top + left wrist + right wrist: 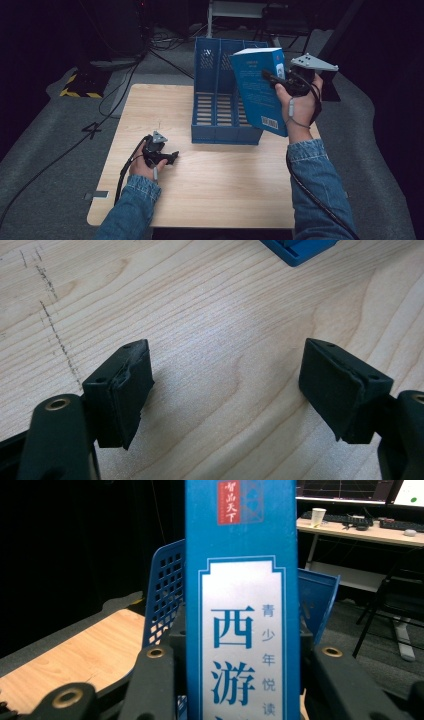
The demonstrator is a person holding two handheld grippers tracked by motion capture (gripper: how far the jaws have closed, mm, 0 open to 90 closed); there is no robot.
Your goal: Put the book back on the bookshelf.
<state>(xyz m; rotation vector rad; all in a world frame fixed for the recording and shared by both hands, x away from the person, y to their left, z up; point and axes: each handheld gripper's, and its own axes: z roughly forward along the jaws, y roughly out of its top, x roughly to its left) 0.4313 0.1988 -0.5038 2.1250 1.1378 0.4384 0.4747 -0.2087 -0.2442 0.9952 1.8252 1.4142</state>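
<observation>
Right hand-held gripper [272,78] clamps thick blue paperback book [260,92] by its spine, tilted at upper right above blue plastic file rack [220,107]; left hand-held gripper [172,156] idles wide on light wooden bench [210,185]; risk: book's lower corner catching a divider, twisting in the jaws.

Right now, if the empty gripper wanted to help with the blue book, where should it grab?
Probably the book's bare lower edge near the barcode, coming from the left. The right gripper already clamps the spine high up, and the book hangs tilted above the rack, so that edge is free. The left gripper is open.
</observation>
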